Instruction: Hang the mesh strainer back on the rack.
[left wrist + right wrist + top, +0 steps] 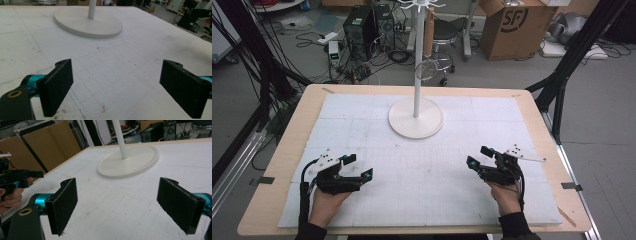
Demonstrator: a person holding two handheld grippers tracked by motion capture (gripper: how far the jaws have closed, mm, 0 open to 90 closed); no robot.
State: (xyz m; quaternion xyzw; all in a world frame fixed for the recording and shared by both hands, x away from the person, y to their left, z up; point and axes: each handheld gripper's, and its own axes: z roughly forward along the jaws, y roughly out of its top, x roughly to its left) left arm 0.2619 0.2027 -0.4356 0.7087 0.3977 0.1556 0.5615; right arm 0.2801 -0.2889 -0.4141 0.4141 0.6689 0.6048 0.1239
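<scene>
White foam covers the table [287, 150], where the white stand [416, 118] at upper centre looks stiff and bottom-heavy, best gripped at its thin pole, while left gripper [360, 167] and right gripper [478, 156] wait wide apart, empty.

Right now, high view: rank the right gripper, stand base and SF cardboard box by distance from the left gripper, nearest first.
1. stand base: table centre, ahead and right of the left gripper.
2. right gripper: across the table, near edge.
3. SF cardboard box: on the floor beyond the table, far right.
</scene>
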